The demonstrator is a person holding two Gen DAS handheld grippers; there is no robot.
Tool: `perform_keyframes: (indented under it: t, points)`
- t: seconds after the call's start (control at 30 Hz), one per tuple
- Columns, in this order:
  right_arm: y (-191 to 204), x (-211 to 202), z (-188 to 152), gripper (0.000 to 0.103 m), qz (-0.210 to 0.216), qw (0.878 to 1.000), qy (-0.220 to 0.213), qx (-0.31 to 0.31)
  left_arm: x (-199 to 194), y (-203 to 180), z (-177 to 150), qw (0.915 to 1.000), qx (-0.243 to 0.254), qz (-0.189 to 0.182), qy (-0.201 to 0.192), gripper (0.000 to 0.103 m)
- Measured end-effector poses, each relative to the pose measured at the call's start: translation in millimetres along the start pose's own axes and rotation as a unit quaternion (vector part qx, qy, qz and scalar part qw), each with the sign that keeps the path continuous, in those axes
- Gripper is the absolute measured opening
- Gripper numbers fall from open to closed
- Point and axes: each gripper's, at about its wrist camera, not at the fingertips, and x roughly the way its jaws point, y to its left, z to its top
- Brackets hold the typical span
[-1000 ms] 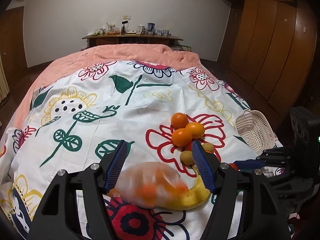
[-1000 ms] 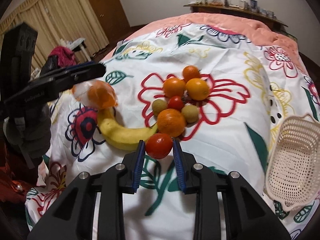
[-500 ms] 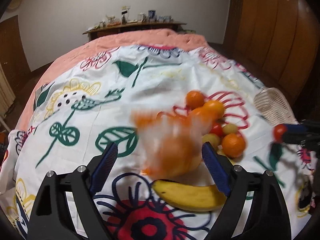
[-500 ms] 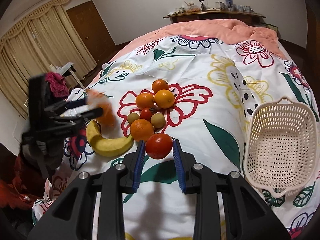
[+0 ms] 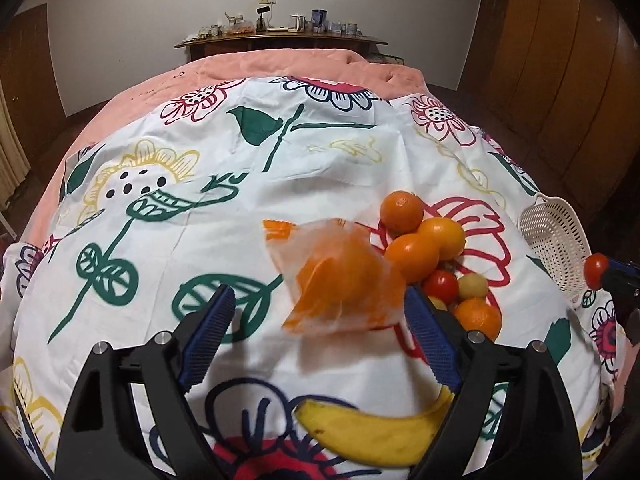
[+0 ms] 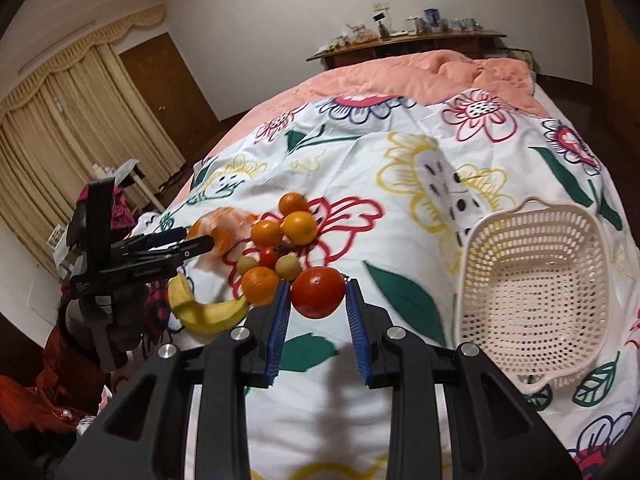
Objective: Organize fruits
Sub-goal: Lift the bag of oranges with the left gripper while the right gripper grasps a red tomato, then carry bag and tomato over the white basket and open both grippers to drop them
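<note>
Now: right tool (image 6: 316,312) on tomato (image 6: 318,293) — left tool (image 5: 316,336) agape.

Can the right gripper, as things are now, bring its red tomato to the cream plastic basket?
Probably yes. The right gripper is shut on the round red tomato, and only bare flowered bedsheet lies between it and the empty cream perforated plastic basket.
</note>
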Motion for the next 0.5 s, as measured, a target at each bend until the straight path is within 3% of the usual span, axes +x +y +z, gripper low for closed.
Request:
perform_keyframes:
  t: [0.3,0.37,0.4,0.5]
  points:
    - [-63.4,-18.2,-5.2,0.029,-0.040,0.997,-0.022,0.065,20.5,-23.2,14.3,0.9993,0.024,0.021,0.017,0.093]
    - [-78.0,-19.2,-8.8,0.029,-0.053,0.995,-0.023,0.079,30.5,-23.6,16.6,0.9987,0.025,0.034,0.029,0.080]
    - [-88.4,-18.6,-11.5,0.029,-0.063,0.994,-0.021,0.089,35.9,-22.7,17.2,0.9984,0.023,0.036,0.037,0.068]
    - [-109.6,-14.4,-17.8,0.030,-0.084,0.990,-0.016,0.108,41.4,-20.4,17.1,0.9984,0.017,0.039,0.038,0.067]
